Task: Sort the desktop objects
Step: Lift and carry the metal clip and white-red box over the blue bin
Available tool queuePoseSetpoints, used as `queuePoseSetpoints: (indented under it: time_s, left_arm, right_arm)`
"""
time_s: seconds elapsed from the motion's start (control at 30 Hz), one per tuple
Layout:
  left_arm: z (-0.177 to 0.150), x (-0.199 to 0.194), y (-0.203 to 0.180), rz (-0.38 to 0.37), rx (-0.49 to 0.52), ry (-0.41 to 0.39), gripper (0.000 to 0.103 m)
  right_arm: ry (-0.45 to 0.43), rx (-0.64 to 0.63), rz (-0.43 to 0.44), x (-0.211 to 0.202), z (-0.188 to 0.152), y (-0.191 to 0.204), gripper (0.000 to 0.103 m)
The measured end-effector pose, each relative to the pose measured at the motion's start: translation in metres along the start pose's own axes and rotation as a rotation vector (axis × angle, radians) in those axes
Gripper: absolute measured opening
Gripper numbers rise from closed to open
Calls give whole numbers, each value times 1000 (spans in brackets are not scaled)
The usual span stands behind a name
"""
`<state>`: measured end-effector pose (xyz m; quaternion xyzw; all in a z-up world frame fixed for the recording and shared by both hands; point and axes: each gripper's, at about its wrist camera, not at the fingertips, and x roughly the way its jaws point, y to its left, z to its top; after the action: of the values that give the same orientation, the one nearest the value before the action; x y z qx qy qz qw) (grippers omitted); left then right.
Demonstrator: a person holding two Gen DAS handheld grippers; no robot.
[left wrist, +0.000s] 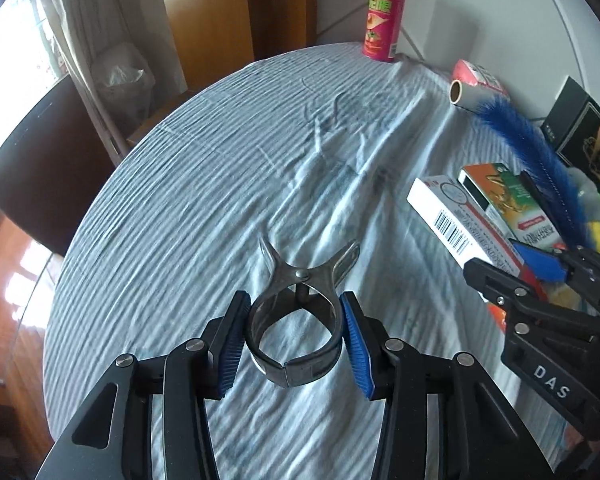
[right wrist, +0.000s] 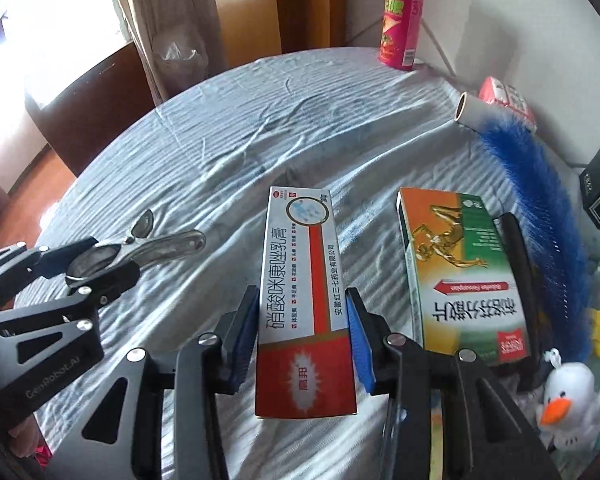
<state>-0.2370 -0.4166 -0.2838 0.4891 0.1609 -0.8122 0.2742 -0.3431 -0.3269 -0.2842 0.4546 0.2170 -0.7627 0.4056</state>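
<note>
My left gripper (left wrist: pixel 294 336) is shut on a metal clamp (left wrist: pixel 300 316), its blue pads pressing the looped end; the clamp's two handles point away over the cloth. It also shows in the right wrist view (right wrist: pixel 140 246). My right gripper (right wrist: pixel 304 332) is shut on a white and red medicine box (right wrist: pixel 304 300), held lengthwise between the pads; the box also shows in the left wrist view (left wrist: pixel 456 220). An orange and green box (right wrist: pixel 460 272) lies just right of it.
The table has a wrinkled blue-white striped cloth (left wrist: pixel 220 184). A pink snack can (left wrist: pixel 384 16) stands at the far edge. A paper roll (left wrist: pixel 466 96), blue brush (right wrist: pixel 540 208), black box (left wrist: pixel 584 132), plush toys and a white duck toy (right wrist: pixel 568 396) crowd the right side.
</note>
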Motion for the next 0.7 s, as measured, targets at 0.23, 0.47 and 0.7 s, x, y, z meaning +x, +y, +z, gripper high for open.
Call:
queuePoseSetpoints:
  time_s: [0.23, 0.47, 0.7]
  left_arm:
    - [-9, -44, -2, -20, -1, -59, 45]
    - [-18, -98, -11, -23, -1, -151, 45]
    - [-28, -154, -20, -47, 30, -236, 45]
  right_arm:
    - [-43, 3, -19, -44, -11, 8, 41]
    - [-122, -7, -40, -101, -24, 16, 41]
    - [-200, 2, -102, -165, -41, 18, 41]
